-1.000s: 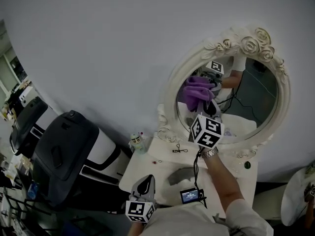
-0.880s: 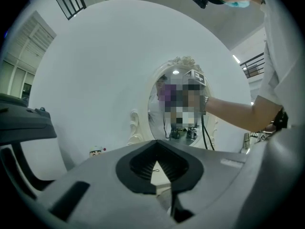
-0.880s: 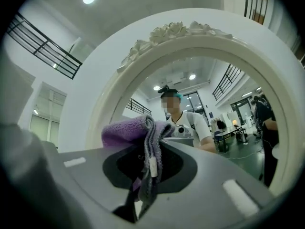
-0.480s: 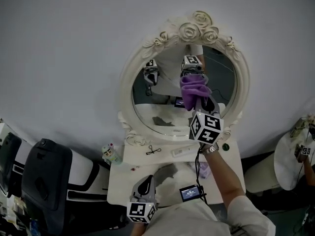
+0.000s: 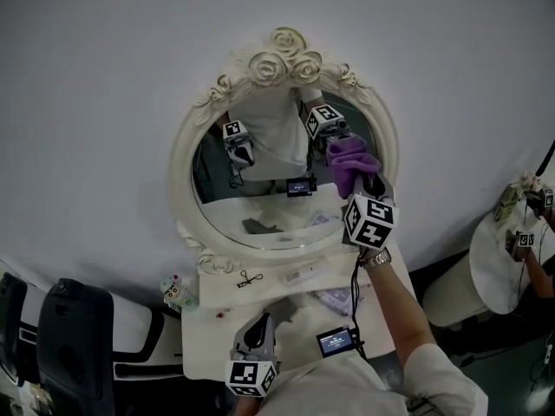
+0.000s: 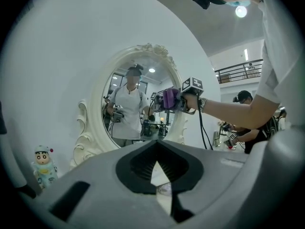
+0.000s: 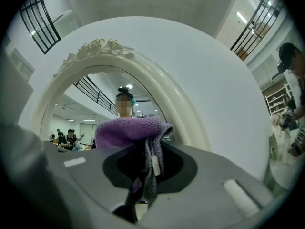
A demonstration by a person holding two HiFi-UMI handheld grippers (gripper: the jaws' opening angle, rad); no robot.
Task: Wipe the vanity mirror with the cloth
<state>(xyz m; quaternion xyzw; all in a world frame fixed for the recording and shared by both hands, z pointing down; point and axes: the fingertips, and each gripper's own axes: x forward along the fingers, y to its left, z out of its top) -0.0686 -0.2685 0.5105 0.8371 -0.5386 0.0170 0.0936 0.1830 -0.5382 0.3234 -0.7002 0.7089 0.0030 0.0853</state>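
The oval vanity mirror, in a white frame (image 5: 286, 59) carved with roses, stands on the wall above the table. My right gripper (image 5: 357, 178) is raised and shut on a bunched purple cloth (image 5: 350, 159), which presses against the right edge of the glass. The right gripper view has the cloth (image 7: 128, 130) folded over the jaws, with the mirror frame (image 7: 164, 97) right behind it. My left gripper (image 5: 254, 334) hangs low over the table with its jaws together and nothing in them. From the left gripper view, the mirror (image 6: 138, 104) and the cloth (image 6: 170, 99) are ahead.
The white vanity table (image 5: 208, 319) carries a small figurine (image 5: 173, 291), a little black tool (image 5: 250, 277) and a lilac item (image 5: 334, 300). A small screen (image 5: 334, 342) hangs by my right arm. A black chair (image 5: 78, 336) is at left, a round white table (image 5: 499, 267) at right.
The right gripper has carried the cloth across the glass from its left part to its right edge. The head view has swung, so the mirror sits more centrally. The left gripper stayed low.
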